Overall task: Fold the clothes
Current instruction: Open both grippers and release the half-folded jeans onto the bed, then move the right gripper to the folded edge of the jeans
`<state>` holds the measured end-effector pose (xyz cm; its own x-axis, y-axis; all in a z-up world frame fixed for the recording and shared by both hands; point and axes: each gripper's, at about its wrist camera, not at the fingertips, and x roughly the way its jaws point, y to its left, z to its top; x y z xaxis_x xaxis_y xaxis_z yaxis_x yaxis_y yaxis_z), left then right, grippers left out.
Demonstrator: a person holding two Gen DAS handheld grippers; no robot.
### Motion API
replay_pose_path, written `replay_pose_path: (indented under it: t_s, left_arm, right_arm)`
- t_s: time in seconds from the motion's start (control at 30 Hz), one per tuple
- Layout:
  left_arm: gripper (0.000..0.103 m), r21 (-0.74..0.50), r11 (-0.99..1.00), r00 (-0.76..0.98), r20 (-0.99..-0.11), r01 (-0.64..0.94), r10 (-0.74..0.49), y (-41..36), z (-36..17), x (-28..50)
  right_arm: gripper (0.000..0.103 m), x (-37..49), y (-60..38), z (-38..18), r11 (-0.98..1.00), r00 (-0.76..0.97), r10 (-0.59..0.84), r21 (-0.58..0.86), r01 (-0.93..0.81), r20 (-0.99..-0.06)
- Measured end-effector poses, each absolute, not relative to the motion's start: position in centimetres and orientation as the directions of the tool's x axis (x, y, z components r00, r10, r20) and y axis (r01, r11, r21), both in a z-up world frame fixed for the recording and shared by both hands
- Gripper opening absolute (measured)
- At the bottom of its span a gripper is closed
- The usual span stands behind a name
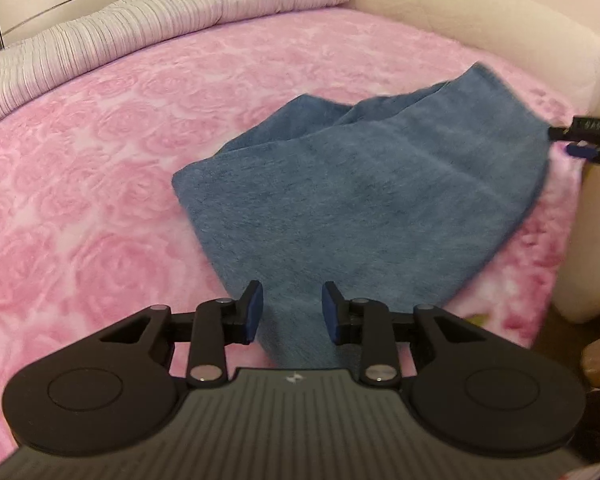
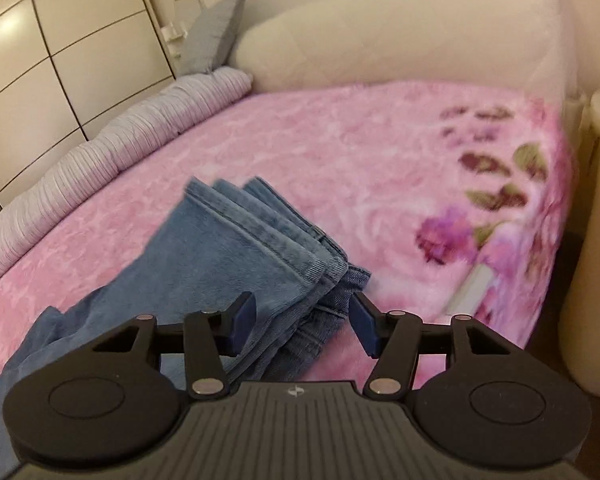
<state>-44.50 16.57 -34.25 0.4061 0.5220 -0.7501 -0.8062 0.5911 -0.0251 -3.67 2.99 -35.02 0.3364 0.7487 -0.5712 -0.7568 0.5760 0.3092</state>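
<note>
Two grippers in view, both low over the bed and pointing forward across it. Left gripper (image 1: 292,312): fingers spread, the blue pads (image 1: 253,312) apart with the near end of the jeans (image 1: 364,184) running between them; no pinch visible, nothing held. Right gripper (image 2: 304,322): likewise spread wide, its right pad (image 2: 364,330) tilted outward, the stacked hems of the jeans (image 2: 259,248) lying in the gap; whether the pads touch the cloth cannot be told.

Jeans: blue denim, folded into a rough bundle on the bed's pink blanket (image 1: 99,160). In the left wrist view the bundle fills the centre and spreads toward 2 o'clock, where the right gripper's tip (image 1: 580,138) meets its far edge (only the tip shows at the frame edge). In the right wrist view the layered leg hems fan out toward 12 o'clock, the rest trailing off to 8 o'clock.

Surface: plush pink blanket with a rose relief; printed purple flowers and green leaves (image 2: 500,196) at 3 o'clock in the right wrist view. A ribbed lilac quilt (image 1: 139,28) is rolled along the far edge at 10 to 11 o'clock. Cream padded headboard (image 2: 380,36) at 12 to 1 o'clock. Cream panelled wardrobe doors (image 2: 59,52) at 10 o'clock, grey cushion (image 2: 215,32) beside them.
</note>
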Motion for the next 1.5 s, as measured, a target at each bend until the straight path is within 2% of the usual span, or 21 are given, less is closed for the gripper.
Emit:
replay_pose_path:
  t_s: [0.07, 0.23, 0.43, 0.47, 0.7, 1.03, 1.17, 1.5]
  left_arm:
    - [0.027, -0.030, 0.605, 0.418, -0.749, -0.796, 0.514, 15.6, -34.3, -44.6]
    - [0.030, 0.003, 0.597, 0.379, -0.770, -0.802, 0.513, 15.0, -35.2, -44.1]
    - [0.029, 0.054, 0.550, 0.301, -0.789, -0.834, 0.535, 14.7, -34.3, -44.0]
    - [0.028, 0.058, 0.544, 0.296, -0.789, -0.837, 0.539, 14.4, -33.9, -44.2]
    - [0.031, 0.060, 0.528, 0.293, -0.775, -0.847, 0.560, 11.7, -31.7, -46.1]
    - [0.036, 0.019, 0.526, 0.359, -0.710, -0.851, 0.607, 7.7, -28.2, -49.5]
    - [0.036, -0.044, 0.524, 0.406, -0.688, -0.850, 0.602, 6.6, -27.3, -51.6]
    - [0.036, -0.079, 0.498, 0.416, -0.668, -0.864, 0.617, 4.2, -27.0, -54.6]
  right_arm:
    - [0.057, -5.5, 2.2, -34.4, 0.535, 0.308, 0.774, 0.311, -0.785, -0.554]
    - [0.057, -8.5, 4.8, -36.5, 0.494, 0.257, 0.709, 0.203, -0.846, -0.657]
    - [0.057, -9.7, 3.9, -34.8, 0.518, 0.245, 0.712, 0.257, -0.816, -0.658]
    - [0.060, -10.3, 3.3, -34.5, 0.516, 0.239, 0.715, 0.265, -0.815, -0.657]
    - [0.062, -14.5, -0.6, -33.9, 0.517, 0.185, 0.703, 0.315, -0.796, -0.687]
    - [0.073, -20.0, -4.4, -29.8, 0.483, 0.199, 0.725, 0.281, -0.829, -0.659]
    - [0.073, -21.9, -5.6, -28.4, 0.452, 0.199, 0.745, 0.264, -0.852, -0.636]
    - [0.073, -25.2, -6.9, -26.8, 0.403, 0.182, 0.759, 0.231, -0.885, -0.625]
